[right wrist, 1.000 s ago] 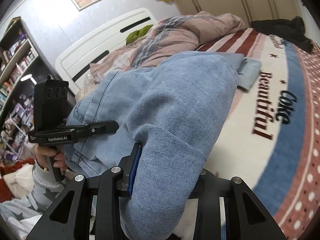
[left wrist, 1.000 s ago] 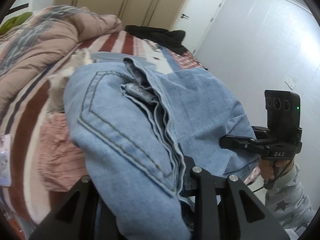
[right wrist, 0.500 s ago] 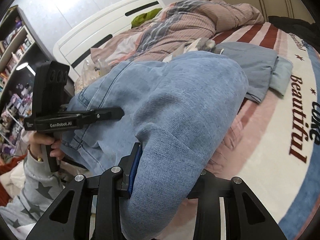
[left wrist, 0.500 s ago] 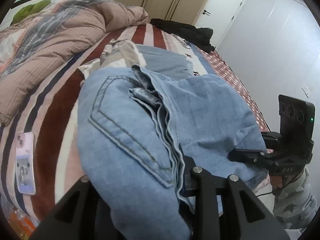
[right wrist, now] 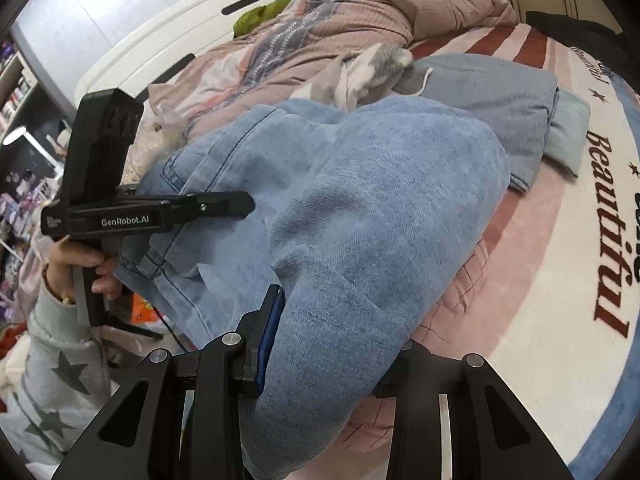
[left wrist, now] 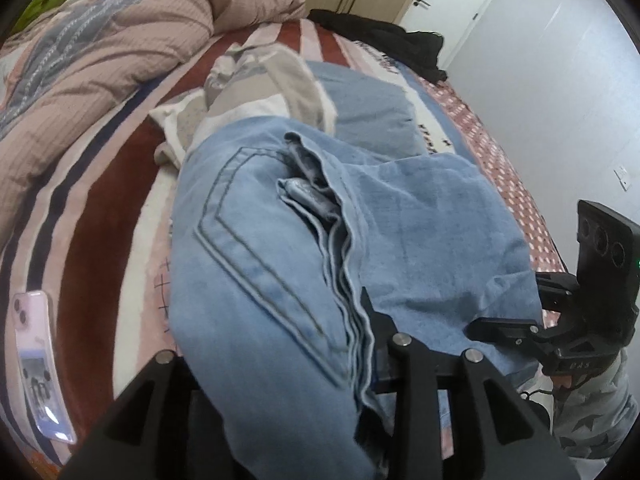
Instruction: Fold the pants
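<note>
Jeans [left wrist: 280, 272] held over the bed [right wrist: 560, 280].
Your left hand-held gripper [left wrist: 360, 364] and right hand-held gripper [right wrist: 320, 340] each clench denim.

The light blue denim jeans [left wrist: 280, 280] hang bunched between two clamped grips, lifted above the bed rather than lying flat. In the left wrist view a back pocket with double dark stitching faces up, and beside it several stacked edges of fabric run in a wavy ridge down into the grip. In the right wrist view the jeans [right wrist: 360, 220] bulge in a rounded, folded hump of soft faded denim, with a stitched pocket corner showing at the far left side.
</note>
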Demonstrator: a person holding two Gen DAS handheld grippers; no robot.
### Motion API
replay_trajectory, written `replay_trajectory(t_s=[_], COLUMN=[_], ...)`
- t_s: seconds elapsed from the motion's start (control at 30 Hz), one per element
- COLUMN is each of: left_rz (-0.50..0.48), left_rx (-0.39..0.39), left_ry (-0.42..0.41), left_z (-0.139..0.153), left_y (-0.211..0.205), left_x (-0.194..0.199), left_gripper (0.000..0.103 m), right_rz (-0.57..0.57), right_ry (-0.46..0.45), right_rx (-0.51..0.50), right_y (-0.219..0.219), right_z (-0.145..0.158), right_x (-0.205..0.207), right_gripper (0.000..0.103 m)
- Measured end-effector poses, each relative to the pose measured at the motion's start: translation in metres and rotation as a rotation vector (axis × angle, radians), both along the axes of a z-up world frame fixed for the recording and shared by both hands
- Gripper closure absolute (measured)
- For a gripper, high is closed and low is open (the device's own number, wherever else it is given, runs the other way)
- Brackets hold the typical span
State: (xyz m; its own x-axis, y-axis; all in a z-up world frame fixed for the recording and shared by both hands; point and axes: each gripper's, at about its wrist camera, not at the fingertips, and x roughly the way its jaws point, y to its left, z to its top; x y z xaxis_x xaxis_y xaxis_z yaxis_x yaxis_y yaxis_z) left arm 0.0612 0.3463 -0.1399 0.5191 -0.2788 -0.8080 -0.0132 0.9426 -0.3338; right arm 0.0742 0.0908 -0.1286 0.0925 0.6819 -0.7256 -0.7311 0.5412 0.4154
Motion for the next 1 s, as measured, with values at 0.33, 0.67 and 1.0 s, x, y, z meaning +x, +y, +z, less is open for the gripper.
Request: replay_trajectory(t_s=[0.33,0.67,1.0], left_rz=[0.04,0.151,0.11], left_rx=[-0.052,0.098,0.204], left_ry=[0.021,-0.051,-0.19], left_z=[-0.02,0.024,0.074], left_y=[0.009,0.02,0.0], left_x=[-0.009,-0.034,-0.02], left_gripper=[0.056,0.039,0.039], right_rz=[0.023,-0.015,-0.061], right_ry=[0.001,-0.047,-0.358], right_rx=[-0.021,-0.066,-0.133], right_y=[-0.003,-0.013,-0.035], right_z=[-0.012,0.003,0.046], right_x=[-0.007,-0.008,-0.026], right_gripper=[0.073,0.058,0.052])
